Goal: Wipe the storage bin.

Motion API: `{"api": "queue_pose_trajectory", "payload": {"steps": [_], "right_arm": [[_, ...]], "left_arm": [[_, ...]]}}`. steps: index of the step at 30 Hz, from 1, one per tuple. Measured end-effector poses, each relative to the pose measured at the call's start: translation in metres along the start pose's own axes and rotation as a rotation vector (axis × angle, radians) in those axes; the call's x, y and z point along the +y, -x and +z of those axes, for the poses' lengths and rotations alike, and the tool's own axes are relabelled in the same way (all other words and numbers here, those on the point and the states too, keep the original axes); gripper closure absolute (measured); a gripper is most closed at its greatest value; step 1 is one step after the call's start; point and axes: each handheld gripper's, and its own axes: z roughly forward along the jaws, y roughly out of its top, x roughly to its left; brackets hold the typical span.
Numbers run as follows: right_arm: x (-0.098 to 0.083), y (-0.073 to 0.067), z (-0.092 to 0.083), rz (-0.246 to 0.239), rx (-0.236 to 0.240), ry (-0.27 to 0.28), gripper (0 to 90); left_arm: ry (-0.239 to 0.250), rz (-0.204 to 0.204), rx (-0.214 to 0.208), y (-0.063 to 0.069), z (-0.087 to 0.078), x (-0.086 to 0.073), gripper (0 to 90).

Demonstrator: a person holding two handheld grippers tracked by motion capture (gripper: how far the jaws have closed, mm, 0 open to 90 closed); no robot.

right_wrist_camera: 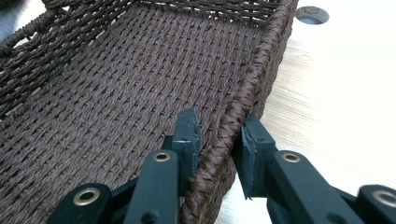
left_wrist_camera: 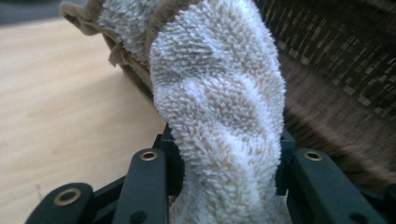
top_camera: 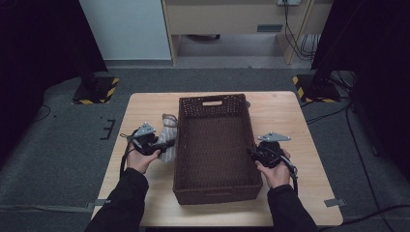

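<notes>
With my left jaws clamped on the towel and right jaws pinching the basket rim, next I lift the towel in.

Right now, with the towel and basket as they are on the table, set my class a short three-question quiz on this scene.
1. True or false: the towel lies inside the basket.
2. Which part of the basket does the right hand-held gripper clamp? A) the far handle B) the right rim C) the floor
3. Fill in: the left hand-held gripper is shut on the ____.

Key:
1. False; it is outside, by the basket's left wall.
2. B; one jaw is inside the wall, one outside.
3. Towel.
</notes>
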Motion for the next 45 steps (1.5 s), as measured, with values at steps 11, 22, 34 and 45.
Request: {"api": "queue_pose_trajectory", "payload": {"steps": [11, 22, 34, 45], "right_arm": [[0.001, 0.004, 0.002, 0.004, 0.008, 0.005, 71.5], [0.003, 0.003, 0.005, 0.012, -0.008, 0.007, 71.5], [0.007, 0.004, 0.009, 0.020, -0.018, 0.005, 71.5], [0.008, 0.004, 0.009, 0.024, -0.012, 0.000, 70.2]], "left_arm": [[-0.224, 0.051, 0.033, -0.002, 0.039, -0.030, 60.5], [-0.067, -0.003, -0.018, 0.000, 0.014, -0.015, 60.6], [-0.114, 0.058, -0.019, 0.007, 0.014, -0.021, 60.4], [-0.157, 0.036, -0.014, 0.006, 0.016, -0.026, 60.2]]}}
